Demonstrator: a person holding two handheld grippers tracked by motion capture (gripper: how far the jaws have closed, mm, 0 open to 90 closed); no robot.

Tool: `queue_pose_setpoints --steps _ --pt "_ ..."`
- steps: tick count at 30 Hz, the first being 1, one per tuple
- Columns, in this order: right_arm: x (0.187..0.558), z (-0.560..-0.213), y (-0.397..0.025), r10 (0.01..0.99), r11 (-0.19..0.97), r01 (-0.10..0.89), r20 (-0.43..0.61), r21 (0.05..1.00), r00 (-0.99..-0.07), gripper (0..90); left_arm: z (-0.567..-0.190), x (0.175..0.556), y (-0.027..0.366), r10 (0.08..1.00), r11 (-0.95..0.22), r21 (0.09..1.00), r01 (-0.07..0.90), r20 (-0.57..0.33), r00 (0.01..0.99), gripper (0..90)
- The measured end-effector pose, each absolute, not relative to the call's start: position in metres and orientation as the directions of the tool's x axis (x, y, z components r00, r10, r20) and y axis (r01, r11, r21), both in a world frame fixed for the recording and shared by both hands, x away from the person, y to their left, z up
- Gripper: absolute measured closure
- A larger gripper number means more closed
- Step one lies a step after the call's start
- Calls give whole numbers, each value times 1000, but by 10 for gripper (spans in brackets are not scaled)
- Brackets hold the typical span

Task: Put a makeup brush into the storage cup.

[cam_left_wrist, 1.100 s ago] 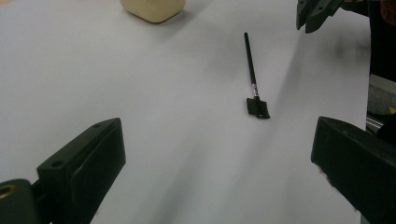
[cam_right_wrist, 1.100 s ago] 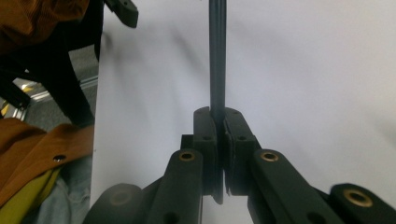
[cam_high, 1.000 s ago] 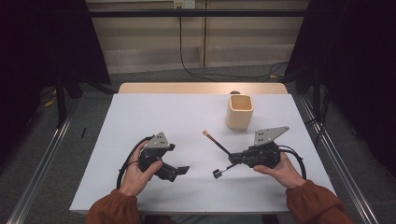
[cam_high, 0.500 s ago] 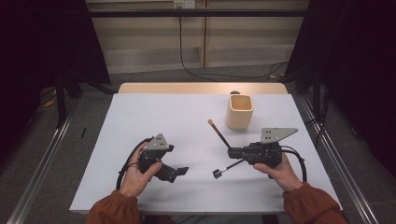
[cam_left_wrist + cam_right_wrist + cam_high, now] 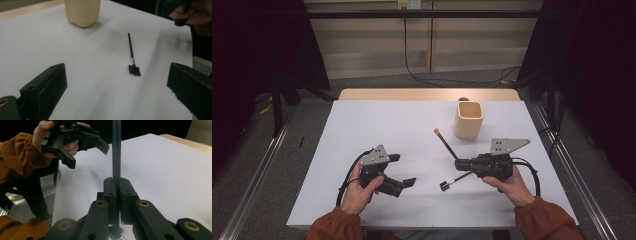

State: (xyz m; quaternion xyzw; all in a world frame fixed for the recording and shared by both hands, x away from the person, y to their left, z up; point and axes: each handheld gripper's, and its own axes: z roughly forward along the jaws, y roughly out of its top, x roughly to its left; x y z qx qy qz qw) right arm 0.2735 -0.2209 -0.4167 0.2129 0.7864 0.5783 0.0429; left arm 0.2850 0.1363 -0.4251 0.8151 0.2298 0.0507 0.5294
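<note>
White-covered table (image 5: 422, 125), wooden edge showing along the far side. Beige square cup (image 5: 469, 119) stands upright at far right of centre, open top, inside not readable from the high view; in the left gripper view its upper part is cut off by the frame. Right gripper (image 5: 458, 165) is clamped shut on a thin black brush (image 5: 447, 145), gripping the stick partway along: tan tip points toward the cup and sits just beside its near left corner, apart from it; small black head (image 5: 444, 186) hangs at the near end, toward the person. Whether the head touches the table cannot be told. In the right gripper view the brush handle (image 5: 116, 152) rises straight up between the closed pads and runs off the top of the frame; the head (image 5: 115, 230) shows blurred below the jaws. Left gripper (image 5: 404, 170) held in the left hand (image 5: 359, 192) at near left, jaws spread wide, holding nothing, well apart from the brush. Nothing lies between left gripper and brush but bare table. Cables (image 5: 532, 172) loop from each gripper. Floor beyond the table carries a black cable (image 5: 422, 75) and metal rails (image 5: 257, 170). No writing or labels legible anywhere. Right side of the left gripper view is smeared by blur.
</note>
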Motion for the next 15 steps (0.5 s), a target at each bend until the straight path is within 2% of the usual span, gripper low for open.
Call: queue_pose_setpoints --steps 9,13,15 --pt "274 -419 -220 392 244 287 177 926 -903 852 -418 284 128 402 -261 920 293 -173 899 23" --pt "274 -420 -219 393 246 286 174 926 -903 852 -417 286 125 369 -221 924 312 -217 904 28" --pt "274 -420 -220 395 246 285 173 926 -902 852 -414 286 123 366 -222 929 296 -202 908 27"
